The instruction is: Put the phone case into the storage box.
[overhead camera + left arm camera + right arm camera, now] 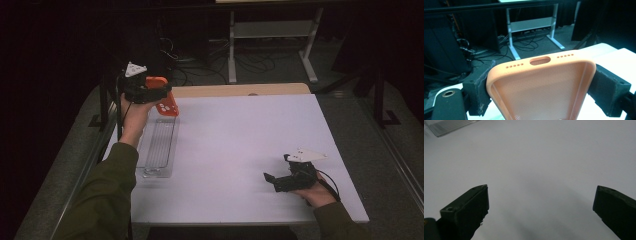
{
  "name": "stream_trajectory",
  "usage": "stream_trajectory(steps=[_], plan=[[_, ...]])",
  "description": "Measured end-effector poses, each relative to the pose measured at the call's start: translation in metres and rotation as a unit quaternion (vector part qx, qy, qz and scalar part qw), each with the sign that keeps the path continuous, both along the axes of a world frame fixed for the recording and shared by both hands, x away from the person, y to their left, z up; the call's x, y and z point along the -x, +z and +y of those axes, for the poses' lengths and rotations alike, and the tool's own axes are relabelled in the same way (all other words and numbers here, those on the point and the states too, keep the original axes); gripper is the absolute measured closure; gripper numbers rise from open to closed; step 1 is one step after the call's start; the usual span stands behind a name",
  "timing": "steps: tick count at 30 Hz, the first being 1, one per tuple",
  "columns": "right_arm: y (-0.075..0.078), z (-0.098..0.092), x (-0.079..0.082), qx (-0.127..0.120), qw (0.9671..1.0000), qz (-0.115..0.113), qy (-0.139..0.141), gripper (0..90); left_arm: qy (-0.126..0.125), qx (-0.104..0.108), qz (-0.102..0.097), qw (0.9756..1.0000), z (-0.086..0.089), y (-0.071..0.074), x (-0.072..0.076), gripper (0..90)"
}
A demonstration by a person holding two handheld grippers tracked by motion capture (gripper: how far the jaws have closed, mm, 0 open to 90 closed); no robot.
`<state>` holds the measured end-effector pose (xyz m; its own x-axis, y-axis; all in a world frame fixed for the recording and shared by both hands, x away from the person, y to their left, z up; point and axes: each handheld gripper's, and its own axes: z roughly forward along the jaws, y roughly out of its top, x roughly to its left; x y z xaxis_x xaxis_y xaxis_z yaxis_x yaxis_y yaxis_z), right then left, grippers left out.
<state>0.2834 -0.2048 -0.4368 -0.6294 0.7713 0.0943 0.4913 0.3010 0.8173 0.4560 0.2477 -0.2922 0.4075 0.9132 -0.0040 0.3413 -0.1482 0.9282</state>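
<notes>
An orange phone case (164, 96) hangs in the air over the table's far left corner, held by my left gripper (150, 90). In the left gripper view the case (541, 87) faces me with its hollow inside, its port end up, and both pads press on its long sides. My right gripper (272, 181) rests low near the table's front right, jaws wide apart. In the right gripper view its fingers (469, 210) frame bare white tabletop, with nothing between them.
A clear plastic tray (160, 147) lies lengthwise along the left side of the white table (240, 145); its corner (451, 126) shows at the top left of the right gripper view. Beyond the far edge are a wooden strip, cables and a desk frame (270, 35).
</notes>
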Motion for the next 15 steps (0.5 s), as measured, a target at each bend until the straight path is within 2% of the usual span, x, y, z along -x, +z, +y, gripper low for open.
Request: stream_trajectory(steps=[4,6,10,15], plan=[[0.0,0.0,0.0,0.0,1.0,0.0,0.001,0.0,0.023,-0.008,0.003,0.9997,0.004,-0.006,-0.005,14.7],[0.0,0.0,0.0,0.0,1.0,-0.001,0.001,0.0,0.03,-0.005,0.005,0.9995,0.004,-0.008,-0.007,14.6],[0.0,0.0,0.0,0.001,1.0,-0.001,0.002,0.0,0.046,-0.014,0.011,0.9988,0.004,-0.013,-0.012,14.6],[0.0,0.0,0.0,0.0,1.0,-0.003,0.002,0.0,0.06,-0.011,0.015,0.998,0.002,-0.02,-0.017,14.6]])
